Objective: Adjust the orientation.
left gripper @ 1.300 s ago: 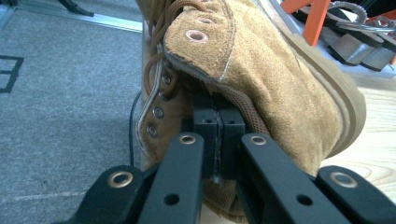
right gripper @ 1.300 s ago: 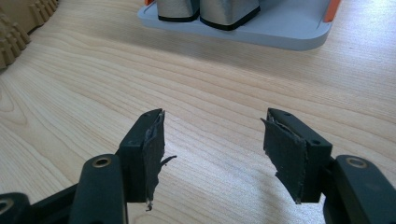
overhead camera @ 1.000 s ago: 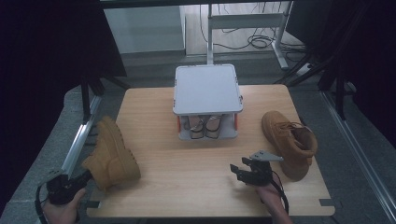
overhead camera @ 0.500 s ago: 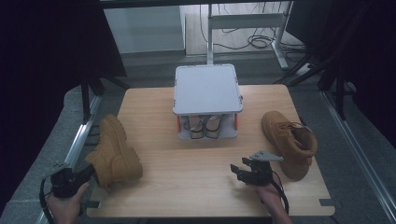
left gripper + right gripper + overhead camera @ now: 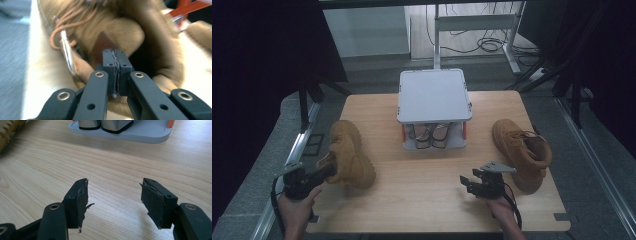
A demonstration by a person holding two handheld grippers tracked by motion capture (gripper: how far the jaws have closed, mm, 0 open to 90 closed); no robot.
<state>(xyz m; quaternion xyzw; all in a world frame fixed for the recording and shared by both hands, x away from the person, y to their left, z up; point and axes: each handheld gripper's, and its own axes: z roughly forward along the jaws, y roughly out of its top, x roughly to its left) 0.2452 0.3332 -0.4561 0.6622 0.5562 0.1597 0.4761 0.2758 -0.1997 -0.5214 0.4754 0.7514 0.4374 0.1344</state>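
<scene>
While clenched on the collar of the tan boot [image 5: 346,155] at lower left of the high view, left gripper [image 5: 319,176] — jaws pressed together on a thin fold of the boot's edge in the left gripper view. Boot on the counter [image 5: 422,200], near its left edge. Right gripper [image 5: 470,184] low, right of centre — jaws released, wide apart over bare wood, grasping nothing. Second boot [image 5: 522,150] just beyond it.

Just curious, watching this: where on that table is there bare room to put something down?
Bare wood lies in the middle of the table, between the left boot and the right tool, before the grey rack. The back corners are bare too. The right edge is crowded by the right boot.
</scene>
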